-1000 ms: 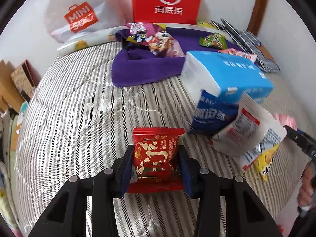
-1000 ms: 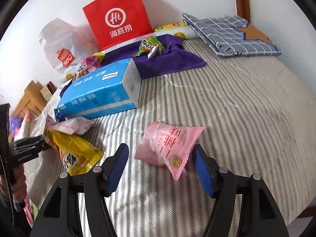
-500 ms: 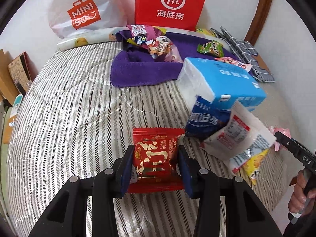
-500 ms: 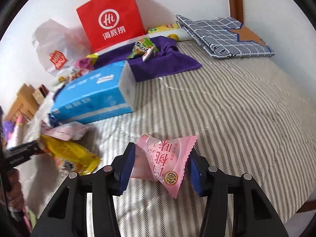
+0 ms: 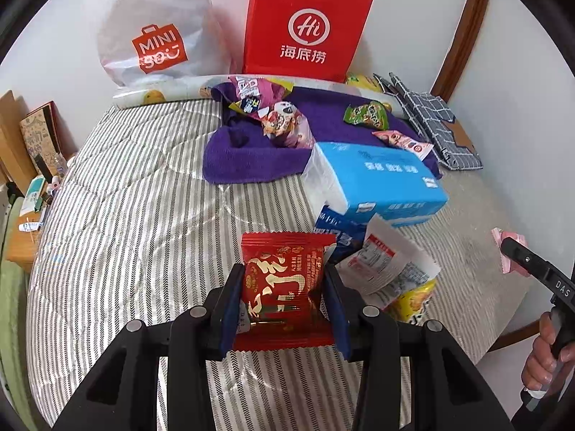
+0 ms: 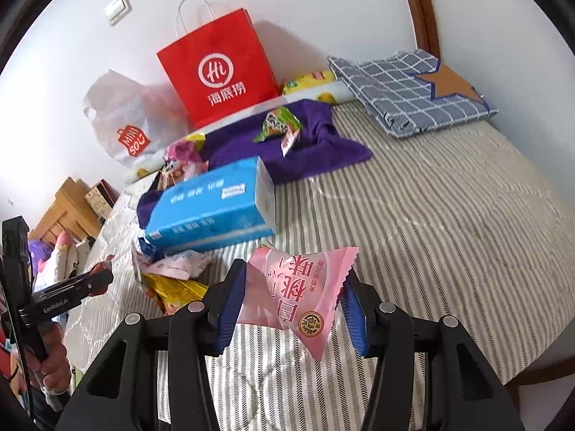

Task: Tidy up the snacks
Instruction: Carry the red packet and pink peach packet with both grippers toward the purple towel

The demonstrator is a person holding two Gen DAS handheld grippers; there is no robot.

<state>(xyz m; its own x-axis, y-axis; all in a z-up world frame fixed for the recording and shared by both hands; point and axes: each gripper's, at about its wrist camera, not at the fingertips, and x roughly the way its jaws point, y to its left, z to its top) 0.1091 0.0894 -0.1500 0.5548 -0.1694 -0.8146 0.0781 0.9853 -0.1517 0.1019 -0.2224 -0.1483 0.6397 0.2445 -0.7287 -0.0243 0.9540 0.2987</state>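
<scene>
Left gripper: fingers clamped on a red snack packet, held upright above the striped bed. Right gripper: fingers closed on a pink snack packet, raised over the bed near its front edge. Behind lie a blue tissue pack, a yellow snack bag and a purple towel carrying more snacks, before a red paper bag.
</scene>
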